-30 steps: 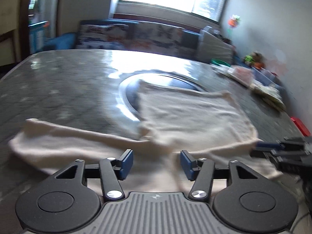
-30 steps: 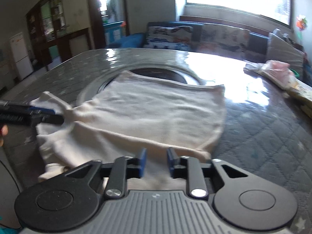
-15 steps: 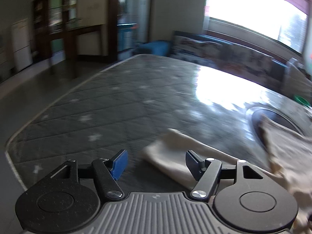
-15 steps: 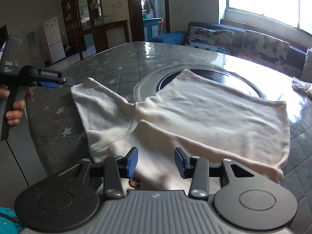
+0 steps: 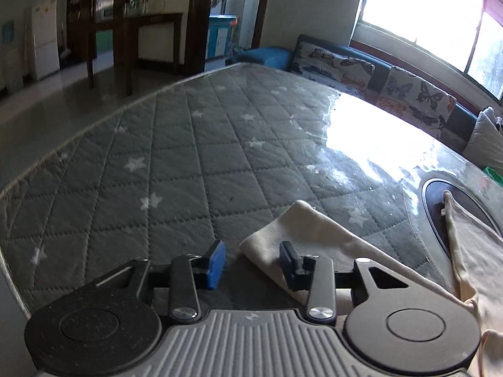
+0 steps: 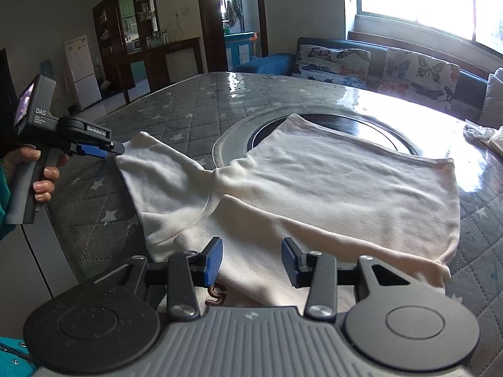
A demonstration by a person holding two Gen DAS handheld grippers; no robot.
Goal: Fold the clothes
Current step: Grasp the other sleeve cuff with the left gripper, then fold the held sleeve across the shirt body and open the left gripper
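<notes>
A cream long-sleeved top (image 6: 314,194) lies flat on a grey quilted table (image 6: 195,116). Its left sleeve (image 6: 157,172) stretches out to the left. In the left wrist view the sleeve's cuff end (image 5: 292,229) lies just ahead of my left gripper (image 5: 253,262), which is open and empty, with the cuff corner between its fingers. The left gripper also shows in the right wrist view (image 6: 103,150), at the sleeve's cuff. My right gripper (image 6: 251,260) is open and empty, hovering over the top's near edge.
A dark round inset (image 6: 330,128) sits in the table under the top's far part. A butterfly-patterned sofa (image 6: 377,66) stands behind the table below a bright window. The table's left edge (image 5: 63,144) drops to the floor. Small items (image 6: 484,132) lie at the far right.
My left gripper swung left from the top's body to the sleeve's cuff end. My right gripper opened wider and pulled back a little from the top.
</notes>
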